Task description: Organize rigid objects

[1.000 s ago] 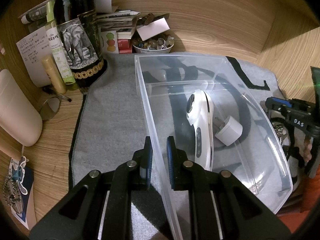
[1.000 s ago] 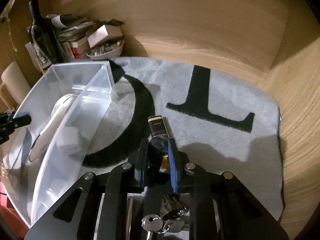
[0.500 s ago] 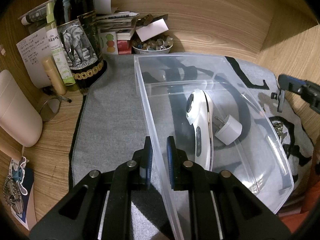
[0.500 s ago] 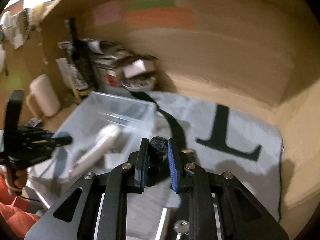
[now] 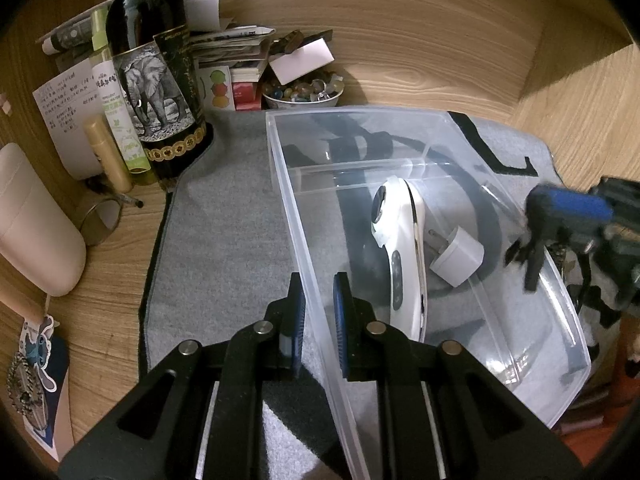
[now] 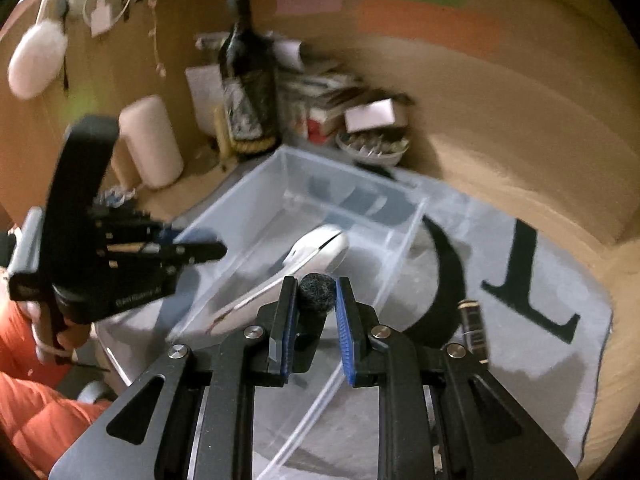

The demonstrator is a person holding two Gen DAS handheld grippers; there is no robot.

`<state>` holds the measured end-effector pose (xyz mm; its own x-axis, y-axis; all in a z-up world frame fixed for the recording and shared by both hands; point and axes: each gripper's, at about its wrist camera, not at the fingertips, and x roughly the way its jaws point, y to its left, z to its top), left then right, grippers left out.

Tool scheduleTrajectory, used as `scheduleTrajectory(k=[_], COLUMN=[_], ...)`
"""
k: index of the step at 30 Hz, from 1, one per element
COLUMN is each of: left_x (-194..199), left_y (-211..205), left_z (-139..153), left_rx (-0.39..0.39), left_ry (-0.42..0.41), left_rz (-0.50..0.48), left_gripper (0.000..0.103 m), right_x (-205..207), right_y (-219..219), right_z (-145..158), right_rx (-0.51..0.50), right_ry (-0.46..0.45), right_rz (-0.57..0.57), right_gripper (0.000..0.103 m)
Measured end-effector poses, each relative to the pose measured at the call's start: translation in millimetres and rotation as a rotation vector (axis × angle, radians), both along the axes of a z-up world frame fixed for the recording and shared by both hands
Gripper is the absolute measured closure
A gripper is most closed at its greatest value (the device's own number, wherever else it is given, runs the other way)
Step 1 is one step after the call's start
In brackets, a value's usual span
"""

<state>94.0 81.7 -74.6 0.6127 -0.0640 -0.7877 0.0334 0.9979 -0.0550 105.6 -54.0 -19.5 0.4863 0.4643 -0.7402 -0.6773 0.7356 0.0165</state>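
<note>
A clear plastic bin (image 5: 304, 240) lies on the grey mat. My left gripper (image 5: 318, 312) is shut on the bin's left wall. Inside lie a white handheld device (image 5: 400, 248) and a white plug adapter (image 5: 458, 256). My right gripper (image 6: 316, 308) is shut on a small black object with a fuzzy round top (image 6: 318, 286) and holds it in the air over the bin's right rim (image 6: 396, 268). The right gripper also shows blurred in the left wrist view (image 5: 560, 216). A dark lighter (image 6: 474, 330) lies on the mat, right of the bin.
A dark wine bottle (image 5: 156, 80), tubes, papers and a bowl of small stones (image 5: 304, 92) crowd the back left corner. A cream cylinder (image 5: 32, 224) lies at the left. The grey mat (image 6: 540, 360) has black letters. Wooden walls close the back and right.
My right gripper has lifted the black fuzzy-topped object off the mat and carried it left, to above the bin. The lighter stayed on the mat. My left gripper has not moved.
</note>
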Motion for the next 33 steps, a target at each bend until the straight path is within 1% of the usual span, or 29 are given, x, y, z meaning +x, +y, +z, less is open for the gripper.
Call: scheduleTrajectory(k=[4, 8, 9, 10, 11, 12, 13, 16, 21, 24, 27, 33], left_x=[0, 0, 0, 0, 0, 0, 0, 0, 0, 0, 0, 0], left_y=[0, -1, -1, -1, -2, -2, -2, -2, -2, -2, -2, -2], left_z=[0, 0, 0, 0, 0, 0, 0, 0, 0, 0, 0, 0], left_rx=[0.002, 0.004, 0.004, 0.003, 0.005, 0.005, 0.005, 0.005, 0.004, 0.005, 0.003, 0.002], left_ry=[0.000, -0.001, -0.001, -0.001, -0.001, -0.001, -0.001, -0.002, -0.001, -0.002, -0.002, -0.002], left_rz=[0.000, 0.002, 0.002, 0.002, 0.001, 0.001, 0.001, 0.001, 0.001, 0.001, 0.002, 0.002], left_gripper=[0.089, 0.089, 0.089, 0.089, 0.089, 0.089, 0.089, 0.089, 0.089, 0.089, 0.089, 0.089], right_x=[3, 4, 4, 5, 5, 6, 7, 10, 25, 39, 55, 75], right_y=[5, 3, 0, -4, -7, -11, -17, -33, -62, -76, -87, -94], right_z=[-8, -5, -3, 0, 3, 6, 10, 18, 23, 17, 1, -34], right_rx=[-0.007, 0.004, 0.012, 0.017, 0.022, 0.027, 0.033, 0.041, 0.032, 0.004, -0.022, -0.076], right_ry=[0.033, 0.020, 0.014, 0.010, 0.000, -0.011, -0.024, -0.050, -0.061, -0.047, 0.006, 0.101], right_rz=[0.017, 0.001, -0.006, -0.010, -0.022, -0.035, -0.051, -0.104, -0.208, -0.266, -0.305, -0.334], right_gripper=[0.086, 0.085, 0.084, 0.079, 0.077, 0.071, 0.070, 0.070, 0.068, 0.064, 0.064, 0.064])
